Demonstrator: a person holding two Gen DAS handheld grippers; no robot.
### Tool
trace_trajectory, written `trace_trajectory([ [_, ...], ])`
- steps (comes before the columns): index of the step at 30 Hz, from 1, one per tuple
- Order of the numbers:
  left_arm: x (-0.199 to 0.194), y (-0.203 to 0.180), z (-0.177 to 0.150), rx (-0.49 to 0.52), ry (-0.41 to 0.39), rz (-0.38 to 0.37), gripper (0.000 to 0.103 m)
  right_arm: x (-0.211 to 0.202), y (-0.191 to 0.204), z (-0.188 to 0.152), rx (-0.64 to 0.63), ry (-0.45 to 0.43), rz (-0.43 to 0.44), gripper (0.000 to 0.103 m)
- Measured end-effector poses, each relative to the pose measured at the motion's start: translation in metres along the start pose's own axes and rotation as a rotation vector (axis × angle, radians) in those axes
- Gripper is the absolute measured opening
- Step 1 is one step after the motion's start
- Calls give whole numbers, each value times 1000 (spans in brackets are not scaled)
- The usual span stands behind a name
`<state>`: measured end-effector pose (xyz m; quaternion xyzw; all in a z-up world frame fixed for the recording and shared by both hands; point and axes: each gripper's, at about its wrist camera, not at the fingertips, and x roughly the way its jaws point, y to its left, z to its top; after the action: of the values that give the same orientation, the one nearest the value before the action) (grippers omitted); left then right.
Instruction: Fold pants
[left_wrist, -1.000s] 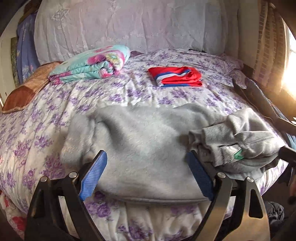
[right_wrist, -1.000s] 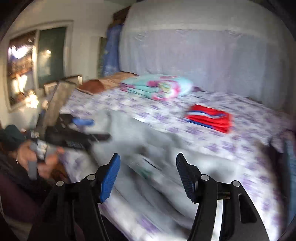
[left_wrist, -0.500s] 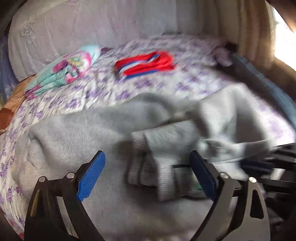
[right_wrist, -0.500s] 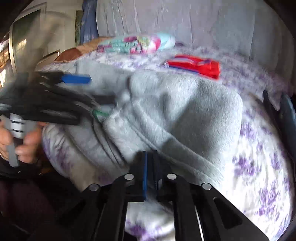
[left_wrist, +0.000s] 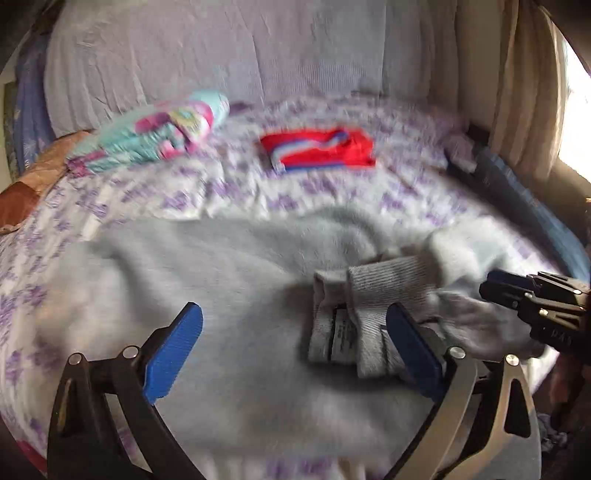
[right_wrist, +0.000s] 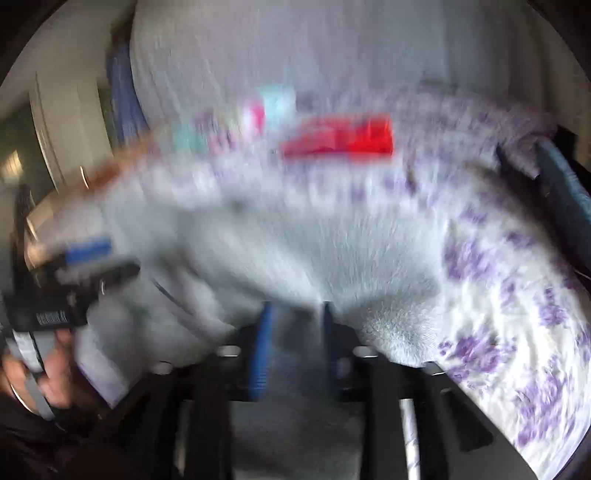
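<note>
across the near half of the flowered bedspread (left_wrist: 110, 199) lie the grey fleece pants (left_wrist: 229, 280), their ribbed cuffs (left_wrist: 373, 295) folded back over the middle. the left gripper (left_wrist: 295, 354) hovers above them with fingers wide apart, while the right gripper (right_wrist: 291, 343) is blurred, fingers narrowly parted with grey cloth between, so i cannot tell if it grips. thick, soft, floppy and light, i judge; best pinched at cuffs or waistband.

A folded red garment (left_wrist: 317, 150) and a folded floral blanket (left_wrist: 155, 136) lie well apart on the purple-flowered bedsheet (left_wrist: 229, 188)
</note>
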<state>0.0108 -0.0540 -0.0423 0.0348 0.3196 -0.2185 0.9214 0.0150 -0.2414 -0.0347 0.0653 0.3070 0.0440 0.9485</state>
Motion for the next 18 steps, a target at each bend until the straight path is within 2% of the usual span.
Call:
trace_trajectory([
  [1,-21,11,-1,-36,-35,-23,98,-23,5,-2,1,-106,47,80],
  [2,-38,24,-3,-76,-62,-22,98,-37,8,-3,-7,-180,46,88],
  [4,-59,56,-9,-175,-64,22,98,-49,17,-6,-40,-257,26,89],
  [5,-57,77,-15,-255,-23,43,98,-48,21,-8,-48,-255,27,88],
  [7,-46,107,-25,-385,45,24,98,-40,32,-16,-71,-235,31,86],
  [9,-21,135,-39,-529,140,-7,97,-34,44,-23,-124,-208,32,85],
  [11,-7,145,-47,-614,172,-65,97,-31,55,-30,-162,-188,31,85],
  [13,-3,144,-40,-631,143,-87,98,-31,62,-34,-169,-174,56,85],
  [14,-3,142,-38,-645,144,-114,98,-33,66,-35,-173,-172,59,85],
  [15,2,141,-34,-674,150,-174,98,-35,66,-36,-179,-176,54,85],
  [16,4,137,-33,-675,158,-191,98,-36,71,-39,-183,-180,48,85],
  [18,21,134,-28,-646,214,-153,98,-42,71,-41,-175,-188,43,85],
])
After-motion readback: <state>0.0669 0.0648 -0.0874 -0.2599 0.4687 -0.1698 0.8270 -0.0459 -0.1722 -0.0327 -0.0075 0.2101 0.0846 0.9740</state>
